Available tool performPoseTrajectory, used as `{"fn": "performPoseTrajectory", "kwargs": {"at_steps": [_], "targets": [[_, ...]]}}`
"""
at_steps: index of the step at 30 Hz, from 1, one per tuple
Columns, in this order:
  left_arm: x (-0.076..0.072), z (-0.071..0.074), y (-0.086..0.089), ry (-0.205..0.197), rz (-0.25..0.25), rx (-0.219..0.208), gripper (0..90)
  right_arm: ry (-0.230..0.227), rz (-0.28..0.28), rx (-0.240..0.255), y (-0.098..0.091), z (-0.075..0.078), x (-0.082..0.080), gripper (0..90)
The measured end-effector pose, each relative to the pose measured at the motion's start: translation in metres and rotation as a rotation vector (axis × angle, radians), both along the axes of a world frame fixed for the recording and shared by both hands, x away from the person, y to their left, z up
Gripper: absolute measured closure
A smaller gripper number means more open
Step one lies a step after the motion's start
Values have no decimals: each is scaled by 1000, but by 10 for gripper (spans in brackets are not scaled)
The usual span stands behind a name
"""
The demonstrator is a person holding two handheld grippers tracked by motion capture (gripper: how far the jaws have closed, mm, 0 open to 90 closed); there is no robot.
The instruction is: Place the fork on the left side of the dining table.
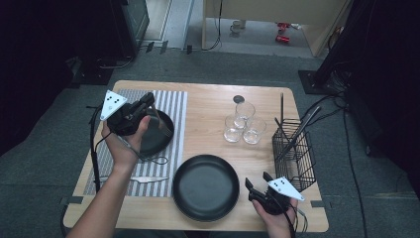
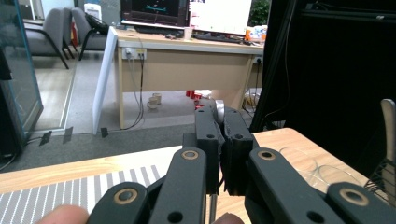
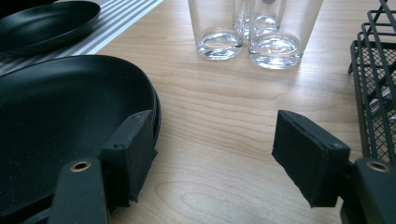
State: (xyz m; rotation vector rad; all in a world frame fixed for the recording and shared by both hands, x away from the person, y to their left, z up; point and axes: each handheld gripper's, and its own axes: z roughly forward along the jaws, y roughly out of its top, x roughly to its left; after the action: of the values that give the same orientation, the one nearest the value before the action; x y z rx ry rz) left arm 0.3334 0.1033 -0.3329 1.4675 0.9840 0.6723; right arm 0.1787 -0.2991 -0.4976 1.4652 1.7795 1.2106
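Note:
My left gripper (image 1: 148, 98) is raised over the striped placemat (image 1: 173, 106), shut on the handle of a metal fork (image 1: 162, 123) whose tines hang above a small black plate (image 1: 157, 141). In the left gripper view the jaws (image 2: 223, 135) are pressed together with the fork's metal end (image 2: 218, 110) poking out above them. My right gripper (image 1: 257, 181) is low at the table's near right edge and open. Its left pad stands beside the rim of a large black plate (image 1: 205, 187) (image 3: 56, 107), with only bare wood between its fingertips (image 3: 215, 144).
Three clear glasses (image 1: 242, 125) (image 3: 219, 28) stand together beyond the large plate. A black wire basket (image 1: 295, 156) (image 3: 378, 84) holding long utensils is at the right edge. A knife (image 1: 148, 178) lies on the placemat's near end. A dark round disc (image 1: 238, 99) sits behind the glasses.

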Motion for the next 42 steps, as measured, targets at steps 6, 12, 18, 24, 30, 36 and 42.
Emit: {"fn": "performPoseTrajectory", "kwargs": {"at_steps": [6,12,18,24,30,36,42], "targets": [[9,-4,6,9,17,-18,885,21,9,-8,2,-6,2,297],[16,-6,7,4,27,-15,885,46,15,-20,4,-12,4,297],[25,-6,9,-2,46,-32,885,73,12,-37,4,-17,6,295],[38,-8,11,5,65,-50,885,90,9,-41,4,-20,7,293],[50,-10,13,4,78,-62,885,101,9,-45,3,-23,8,293],[60,-14,13,0,92,-65,885,101,12,-48,4,-23,9,293],[74,-17,14,-10,105,-76,885,104,6,-45,4,-23,9,294]]}}
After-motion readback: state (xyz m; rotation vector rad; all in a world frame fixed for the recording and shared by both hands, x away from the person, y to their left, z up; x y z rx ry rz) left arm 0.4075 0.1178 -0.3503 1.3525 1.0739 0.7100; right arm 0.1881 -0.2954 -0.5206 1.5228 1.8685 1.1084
